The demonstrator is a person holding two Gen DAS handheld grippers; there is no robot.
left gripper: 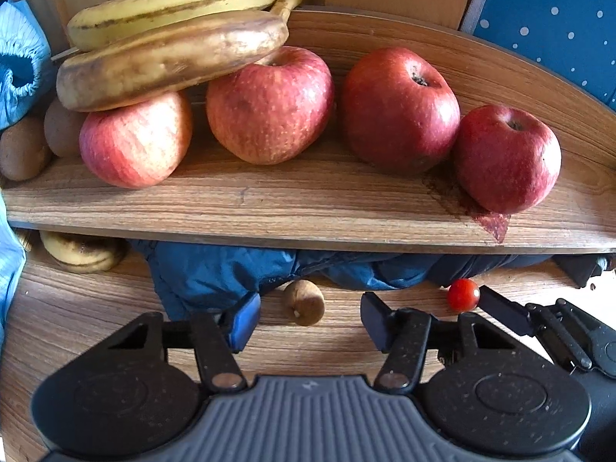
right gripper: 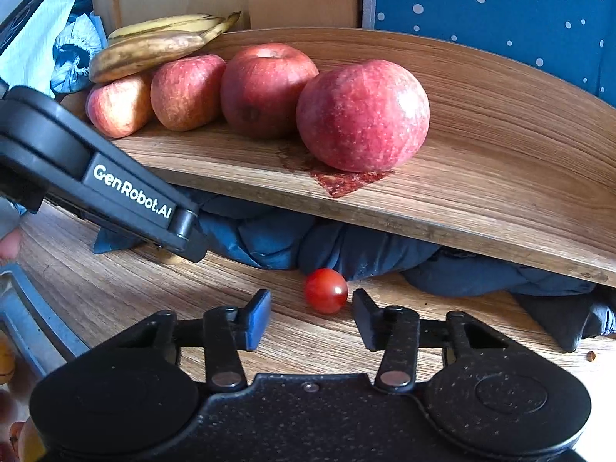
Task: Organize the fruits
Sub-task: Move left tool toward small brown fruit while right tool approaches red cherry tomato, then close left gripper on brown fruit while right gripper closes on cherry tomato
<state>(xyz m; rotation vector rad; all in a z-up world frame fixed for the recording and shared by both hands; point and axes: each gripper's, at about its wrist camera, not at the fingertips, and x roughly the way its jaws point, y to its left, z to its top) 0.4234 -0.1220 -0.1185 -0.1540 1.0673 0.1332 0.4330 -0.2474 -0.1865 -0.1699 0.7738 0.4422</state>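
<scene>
Several red apples (left gripper: 269,104) stand in a row on a raised wooden board (left gripper: 308,208), with two browned bananas (left gripper: 173,50) lying over the left ones. A small brown round fruit (left gripper: 304,302) lies on the table just ahead of my left gripper (left gripper: 310,321), which is open around nothing. A cherry tomato (right gripper: 326,290) sits on the table just in front of my right gripper (right gripper: 312,317), also open, close to its right fingertip. In the left wrist view the tomato (left gripper: 464,294) lies beside one of the right gripper's fingers (left gripper: 500,310).
Blue cloth (left gripper: 231,269) is bunched under the board. Another banana (left gripper: 81,252) lies under its left end, and brown kiwis (left gripper: 23,148) sit at the board's left edge. The left gripper's black housing (right gripper: 131,196) crosses the right wrist view. A grey tray edge (right gripper: 34,331) shows at lower left.
</scene>
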